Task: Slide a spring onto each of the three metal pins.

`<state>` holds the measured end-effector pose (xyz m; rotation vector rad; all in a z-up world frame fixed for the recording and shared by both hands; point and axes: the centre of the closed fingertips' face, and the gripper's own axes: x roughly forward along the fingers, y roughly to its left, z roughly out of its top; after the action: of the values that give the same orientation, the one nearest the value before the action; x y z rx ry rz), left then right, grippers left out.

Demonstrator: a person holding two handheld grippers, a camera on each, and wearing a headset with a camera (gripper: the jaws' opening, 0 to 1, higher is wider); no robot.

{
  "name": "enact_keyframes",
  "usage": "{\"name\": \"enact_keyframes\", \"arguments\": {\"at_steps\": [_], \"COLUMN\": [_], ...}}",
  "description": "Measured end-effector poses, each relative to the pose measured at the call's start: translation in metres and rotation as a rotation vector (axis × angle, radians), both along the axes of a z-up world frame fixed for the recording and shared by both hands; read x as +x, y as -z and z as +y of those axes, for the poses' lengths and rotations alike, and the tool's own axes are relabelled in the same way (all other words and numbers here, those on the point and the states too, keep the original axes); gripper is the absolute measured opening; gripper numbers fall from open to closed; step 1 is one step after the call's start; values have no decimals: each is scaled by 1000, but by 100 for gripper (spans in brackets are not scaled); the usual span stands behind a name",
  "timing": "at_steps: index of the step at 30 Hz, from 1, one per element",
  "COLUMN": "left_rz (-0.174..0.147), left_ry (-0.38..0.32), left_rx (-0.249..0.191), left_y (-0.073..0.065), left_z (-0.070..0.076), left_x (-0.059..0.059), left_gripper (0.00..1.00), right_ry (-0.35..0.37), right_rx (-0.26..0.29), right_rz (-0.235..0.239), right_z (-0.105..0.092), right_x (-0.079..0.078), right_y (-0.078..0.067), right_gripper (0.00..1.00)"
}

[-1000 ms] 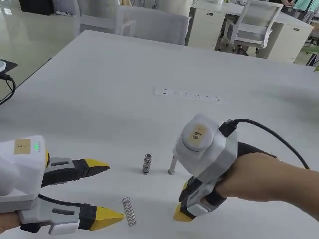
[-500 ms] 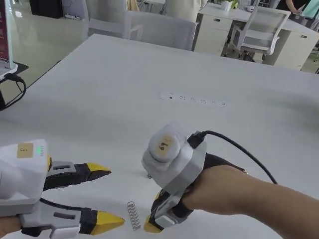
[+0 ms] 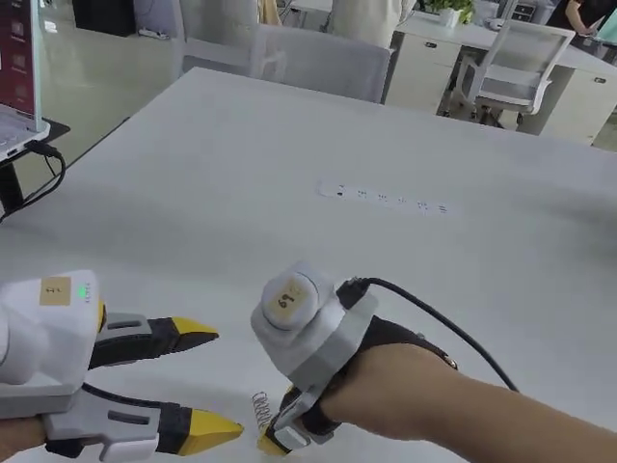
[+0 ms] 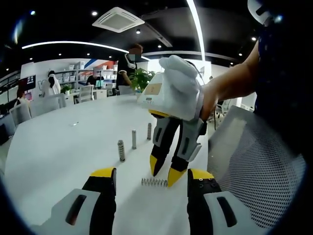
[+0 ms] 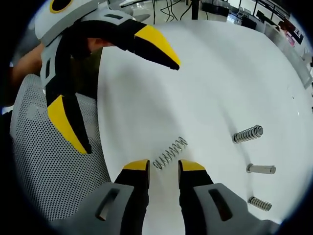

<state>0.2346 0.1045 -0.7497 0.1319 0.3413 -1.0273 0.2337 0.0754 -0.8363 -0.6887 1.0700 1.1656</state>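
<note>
Well, around the work I see a white table (image 3: 193,193) with a socket strip (image 3: 386,198) set into it, and a mesh chair (image 5: 54,171) at the near edge. In the left gripper view a bare pin (image 4: 133,139) stands upright between two spring-covered pins (image 4: 121,150), well beyond the right gripper (image 4: 164,169). In the head view its white housing partly covers the loose spring (image 5: 169,152) lying flat on the table. Its jaws are narrowly parted, the spring's near end between the tips. My left gripper (image 3: 217,381) gapes wide, holding nothing.
</note>
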Motion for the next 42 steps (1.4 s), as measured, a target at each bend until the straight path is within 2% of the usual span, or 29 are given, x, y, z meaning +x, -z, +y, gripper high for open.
{"name": "enact_keyframes", "arguments": {"at_steps": [3,9,12,24,28,32,36,40,42], "left_rz": [1,2,2,6,6,7,9,7,8], "left_ry": [-4,-7,-7,1,8,12,26,47,54], "left_rx": [1,0,0,6,9,14,24,34,37], "left_y": [0,0,1,0,-1,-1,1,2,3], "left_z": [1,2,1,-3,-5,-6,-10,-14,-16], "left_x": [0,0,0,0,-1,0,0,-1,-1], "left_gripper": [54,53,52,51,51,51,50,48,47], "right_ry": [17,56,41,1,-37,-50,-65,-109,-128], "right_rx": [-5,-18,-31,-80,-116,-120,-102,-84,-72], "right_rz": [3,-30,-67,-92,-127,-126,-120,-125,-110], "right_z": [3,4,3,-19,-27,-35,-36,-32,-30], "right_x": [-1,4,7,10,14,17,16,12,7], "right_y": [3,7,8,6,5,4,-3,-17,-24], "right_gripper": [21,19,17,13,9,8,8,8,8]}}
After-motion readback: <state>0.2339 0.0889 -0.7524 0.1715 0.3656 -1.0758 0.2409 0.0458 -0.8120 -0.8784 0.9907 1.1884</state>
